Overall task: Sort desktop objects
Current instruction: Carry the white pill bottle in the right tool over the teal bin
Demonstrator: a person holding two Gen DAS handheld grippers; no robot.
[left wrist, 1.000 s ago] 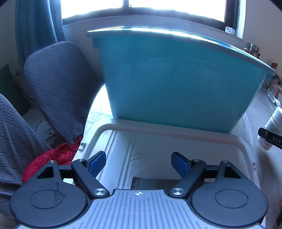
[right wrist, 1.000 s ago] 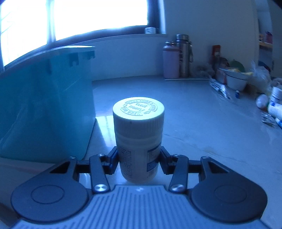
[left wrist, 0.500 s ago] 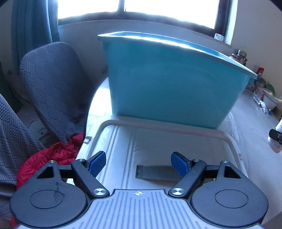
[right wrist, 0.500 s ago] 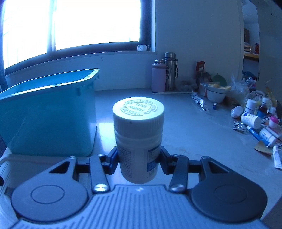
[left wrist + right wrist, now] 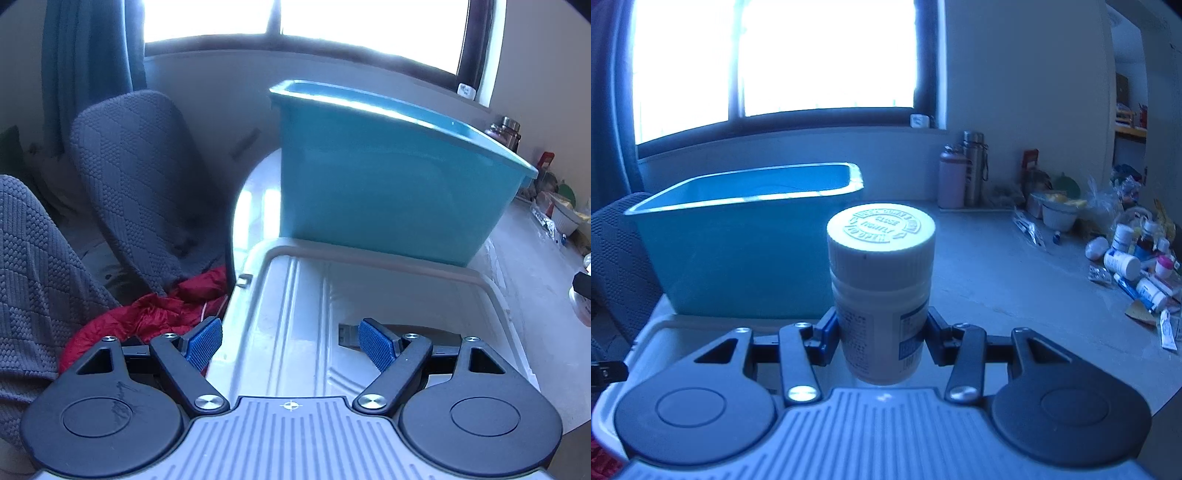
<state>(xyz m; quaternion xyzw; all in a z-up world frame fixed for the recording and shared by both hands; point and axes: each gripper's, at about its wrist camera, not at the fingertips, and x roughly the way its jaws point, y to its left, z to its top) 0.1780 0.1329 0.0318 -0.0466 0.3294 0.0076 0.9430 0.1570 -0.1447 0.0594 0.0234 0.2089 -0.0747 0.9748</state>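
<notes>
The white pill bottle [image 5: 881, 291], clamped upright in my right gripper [image 5: 881, 332], has risen above the rim of the teal bin [image 5: 746, 236] beside it, so I judge the drop-in is near, while my left gripper [image 5: 290, 345] hangs wide and empty.

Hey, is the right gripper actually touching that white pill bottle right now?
Touching. The right wrist view shows the right gripper shut on the white pill bottle, a finger pad pressed against each side of its body, no gap visible.
</notes>
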